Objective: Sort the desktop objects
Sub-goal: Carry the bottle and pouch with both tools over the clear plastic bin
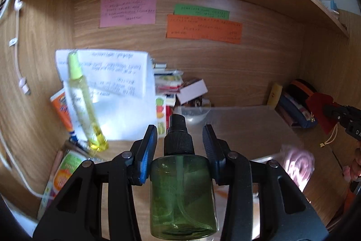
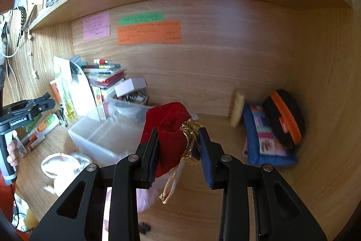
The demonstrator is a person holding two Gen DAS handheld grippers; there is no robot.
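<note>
Green spray bottle (image 1: 183, 193), translucent with a black pump top, sits upright between the fingers of the left gripper (image 1: 179, 134), clamped at its shoulder and lifted clear of the desk (image 1: 255, 125); its long axis runs along the fingers, nozzle pointing ahead. The right gripper (image 2: 178, 139) has its fingers narrowed on a red velvet pouch (image 2: 168, 128) with gold trim, its cord dangling below. A clear plastic bin (image 2: 106, 132) lies ahead on the desk, nearer the left gripper, probably where both go.
</note>
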